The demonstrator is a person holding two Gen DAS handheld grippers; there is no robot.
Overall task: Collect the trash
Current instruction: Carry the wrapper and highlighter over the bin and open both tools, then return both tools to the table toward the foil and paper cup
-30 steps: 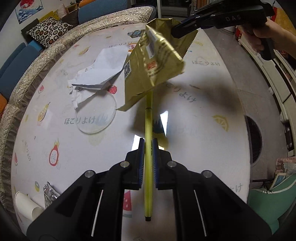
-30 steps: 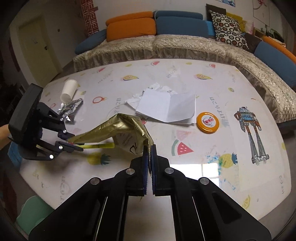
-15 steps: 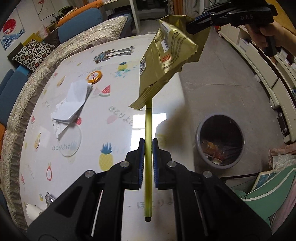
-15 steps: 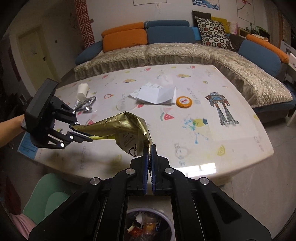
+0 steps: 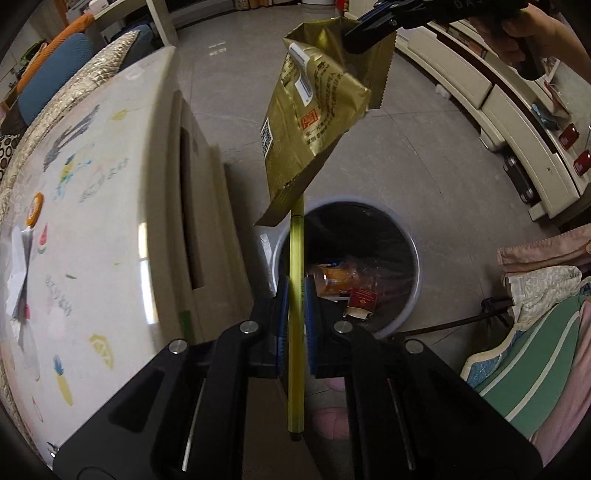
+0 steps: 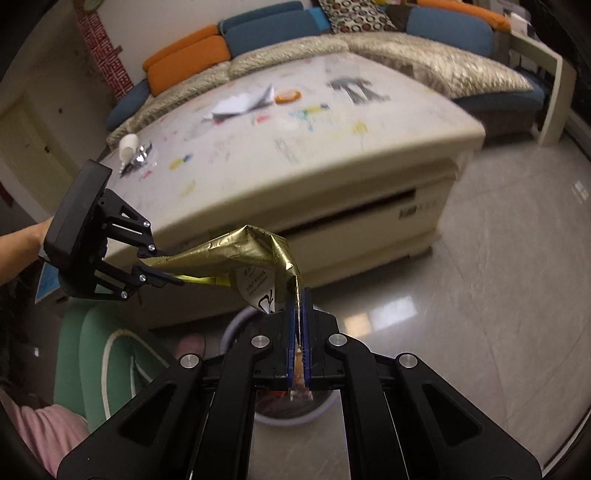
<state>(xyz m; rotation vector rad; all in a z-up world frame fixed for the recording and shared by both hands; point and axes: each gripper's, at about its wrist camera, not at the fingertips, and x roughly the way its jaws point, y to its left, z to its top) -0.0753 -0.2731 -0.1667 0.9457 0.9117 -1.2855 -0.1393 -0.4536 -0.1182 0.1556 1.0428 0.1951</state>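
My left gripper [image 5: 296, 295] is shut on a yellow-green pen [image 5: 295, 332] that points forward over the round white trash bin [image 5: 410, 295]. My right gripper [image 6: 298, 295] is shut on a corner of a gold foil snack bag [image 6: 243, 254]. In the left wrist view the bag [image 5: 310, 125] hangs from the right gripper [image 5: 373, 27] above the bin, and the pen's far tip is hidden behind it. In the right wrist view the left gripper [image 6: 162, 267] shows at the left, and the bin [image 6: 236, 325] is mostly hidden under my fingers.
The cream table [image 5: 92, 221] stands to the left of the bin, with white paper [image 6: 240, 103], an orange lid [image 6: 288, 96], a paper cup [image 6: 127, 146] and crumpled foil [image 6: 142, 157] on it. Trash lies inside the bin. A green chair [image 5: 535, 369] is at the right.
Both grippers have moved off the table top and out past its edge, carrying the pen and the gold bag over the trash bin. Both grips have stayed shut.
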